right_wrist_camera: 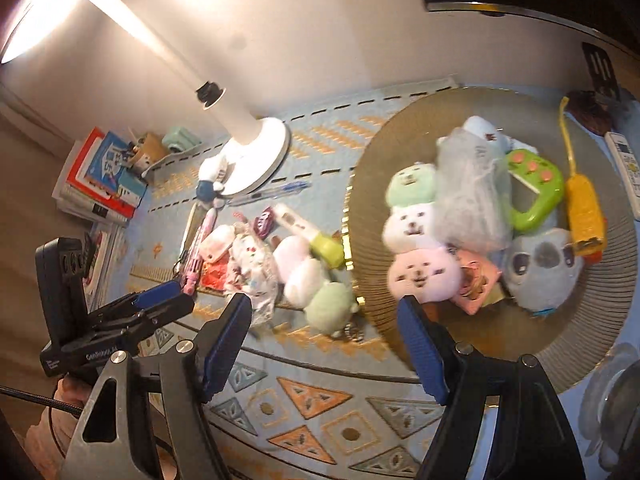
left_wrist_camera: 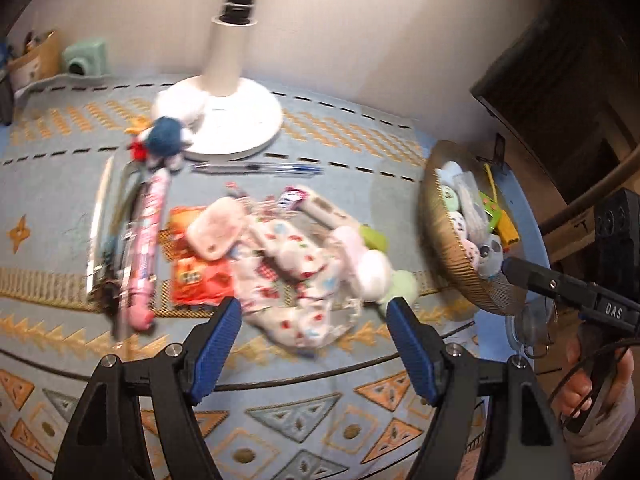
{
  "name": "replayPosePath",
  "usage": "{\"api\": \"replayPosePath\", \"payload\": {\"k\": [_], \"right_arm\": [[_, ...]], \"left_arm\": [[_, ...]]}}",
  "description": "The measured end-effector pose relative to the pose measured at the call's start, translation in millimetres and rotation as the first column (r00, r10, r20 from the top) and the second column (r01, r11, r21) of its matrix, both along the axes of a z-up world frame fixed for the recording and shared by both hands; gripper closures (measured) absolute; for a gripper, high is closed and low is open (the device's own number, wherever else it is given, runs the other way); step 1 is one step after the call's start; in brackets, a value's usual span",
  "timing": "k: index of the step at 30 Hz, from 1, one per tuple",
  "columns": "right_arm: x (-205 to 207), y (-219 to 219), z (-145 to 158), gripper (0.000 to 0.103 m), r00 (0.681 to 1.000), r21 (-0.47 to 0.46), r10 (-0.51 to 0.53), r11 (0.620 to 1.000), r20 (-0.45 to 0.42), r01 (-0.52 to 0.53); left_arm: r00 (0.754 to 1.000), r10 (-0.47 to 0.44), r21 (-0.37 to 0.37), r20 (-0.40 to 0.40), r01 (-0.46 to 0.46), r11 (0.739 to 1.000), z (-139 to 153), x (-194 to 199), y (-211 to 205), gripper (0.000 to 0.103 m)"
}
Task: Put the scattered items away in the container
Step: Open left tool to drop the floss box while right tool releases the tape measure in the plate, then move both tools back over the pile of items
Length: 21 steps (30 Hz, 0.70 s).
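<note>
The left gripper (left_wrist_camera: 314, 312) is being held with its blue fingers (left_wrist_camera: 216, 344) spread wide and nothing between them. Just ahead of the fingertips a patterned pouch (left_wrist_camera: 296, 276) is lying on the blue rug (left_wrist_camera: 304, 412). Beyond it and to the left, an orange packet (left_wrist_camera: 196, 268) and a pink case (left_wrist_camera: 218, 232) are lying, with a pink pen (left_wrist_camera: 146, 236) further left. Ahead of the right finger a pale plush (left_wrist_camera: 372, 264) is resting. Far ahead, a blue pen (left_wrist_camera: 256, 169) is lying before a white lamp base (left_wrist_camera: 236, 120). Off to the right the basket (left_wrist_camera: 460, 264) is seen, with the right gripper reaching in beside its rim.

The right gripper (right_wrist_camera: 326, 312) is likewise being held open, its fingers (right_wrist_camera: 420, 344) apart and empty. Its right finger is positioned over the near rim of the basket (right_wrist_camera: 500, 332). Ahead of that finger, inside the basket, a stacked plush (right_wrist_camera: 416, 236), a koala plush (right_wrist_camera: 544, 272), a green toy (right_wrist_camera: 532, 192) and a yellow toy (right_wrist_camera: 584, 212) are lying. Ahead between the fingers, outside the rim, the pale plush (right_wrist_camera: 308, 276) is lying. The left gripper (right_wrist_camera: 160, 304) is showing at the left, with a hand (right_wrist_camera: 68, 396) gripping its handle.
</note>
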State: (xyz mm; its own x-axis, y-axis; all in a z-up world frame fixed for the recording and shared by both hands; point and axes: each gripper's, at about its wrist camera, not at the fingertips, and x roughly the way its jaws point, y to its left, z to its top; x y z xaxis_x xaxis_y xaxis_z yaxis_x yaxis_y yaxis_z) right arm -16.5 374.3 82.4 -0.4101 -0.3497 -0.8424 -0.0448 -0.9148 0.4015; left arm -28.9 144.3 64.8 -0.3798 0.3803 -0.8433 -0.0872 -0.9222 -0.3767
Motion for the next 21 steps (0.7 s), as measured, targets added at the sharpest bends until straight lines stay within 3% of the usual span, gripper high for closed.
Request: {"api": "replayPosePath", "payload": {"k": [3, 7, 12, 17, 21], "right_arm": [[-4, -34, -11, 0.028, 0.999, 0.009, 0.041, 0.999, 0.034, -0.042], [-2, -73, -34, 0.028, 0.991, 0.077, 0.09, 0.992, 0.102, -0.099], [3, -93, -74, 0.028, 0.975, 0.179, 0.053, 0.979, 0.214, -0.093], [3, -93, -87, 0.03, 0.971, 0.222, -0.017, 0.974, 0.238, -0.037], [8, -95, -78, 0.03, 0.981, 0.253, -0.035, 0.967, 0.189, -0.014]], "left_arm": [[0.995, 0.093, -0.011, 0.026, -0.093, 0.996, -11, 9, -48, 0.03], [0.981, 0.19, -0.091, 0.048, -0.185, 0.979, -30, 23, -103, 0.03], [0.96, 0.272, -0.237, 0.061, -0.25, 0.939, -56, 35, -156, 0.03], [0.955, 0.286, -0.237, 0.074, -0.262, 0.936, -71, 36, -182, 0.031], [0.986, 0.159, -0.147, 0.042, -0.151, 0.977, -55, 29, -165, 0.03]]}}
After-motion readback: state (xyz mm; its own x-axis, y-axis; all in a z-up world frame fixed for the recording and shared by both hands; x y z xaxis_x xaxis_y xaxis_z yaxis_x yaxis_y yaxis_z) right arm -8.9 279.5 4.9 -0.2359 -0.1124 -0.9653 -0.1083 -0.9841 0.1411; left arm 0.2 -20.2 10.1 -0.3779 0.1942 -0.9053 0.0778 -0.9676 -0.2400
